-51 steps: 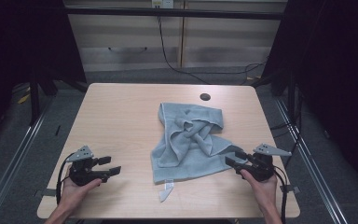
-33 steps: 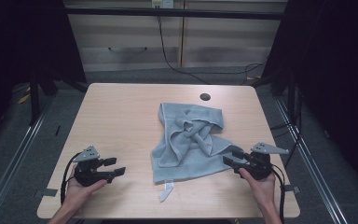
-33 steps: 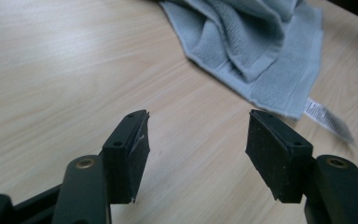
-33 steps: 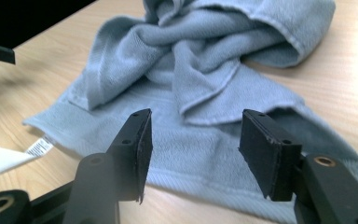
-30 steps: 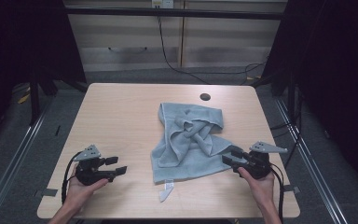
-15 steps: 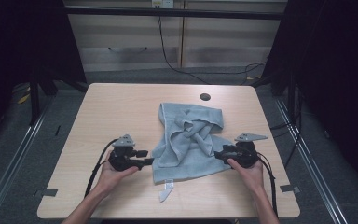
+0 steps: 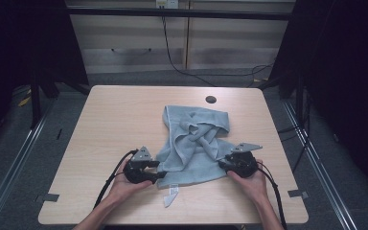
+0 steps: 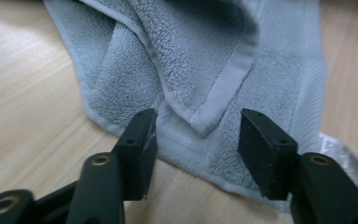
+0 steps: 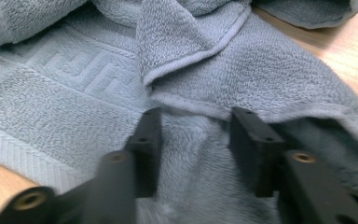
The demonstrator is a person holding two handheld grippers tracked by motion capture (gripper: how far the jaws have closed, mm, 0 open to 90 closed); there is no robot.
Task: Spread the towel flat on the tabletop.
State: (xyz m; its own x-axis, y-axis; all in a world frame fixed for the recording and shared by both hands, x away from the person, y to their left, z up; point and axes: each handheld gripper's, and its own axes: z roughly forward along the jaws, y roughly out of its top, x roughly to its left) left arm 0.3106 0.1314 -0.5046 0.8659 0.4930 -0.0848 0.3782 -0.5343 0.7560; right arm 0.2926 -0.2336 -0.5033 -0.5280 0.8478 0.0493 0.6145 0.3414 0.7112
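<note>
Change since earlier frames: both grippers have moved inward from the worktop's near corners to the towel; the left travelled farthest, from about 8 o'clock of the towel to its near-left edge. The towel itself lies as before.
Left gripper [image 7: 159,174]: at 7 o'clock of the towel, held in a hand [image 7: 127,186]; black body, grey three-cornered plate on top, cable trailing toward the near edge.
Left fingers [image 8: 137,144]: set wide apart, straddling a folded corner of the towel [image 8: 200,74] at its hem; whether they touch the cloth cannot be told.
Towel [image 7: 195,143]: pale blue-grey terry, crumpled and twisted at its middle, lying at the centre of the worktop, slightly toward 3 o'clock; looped pile, flat woven hem band, a geometric key pattern woven near one border.
Label [image 7: 171,196]: small white tag, projecting from the towel's near edge at 6 o'clock.
Right gripper [image 7: 224,165]: at 4 o'clock of the towel, over its near-right part.
Right fingers [image 9: 145,144]: moderately open, resting over the pile with a hemmed fold between them; not closed on it.
Worktop [image 7: 115,120]: light wood-grain laminate, rounded corners.
Hole [image 7: 211,99]: dark round opening at 12 o'clock of the towel.
</note>
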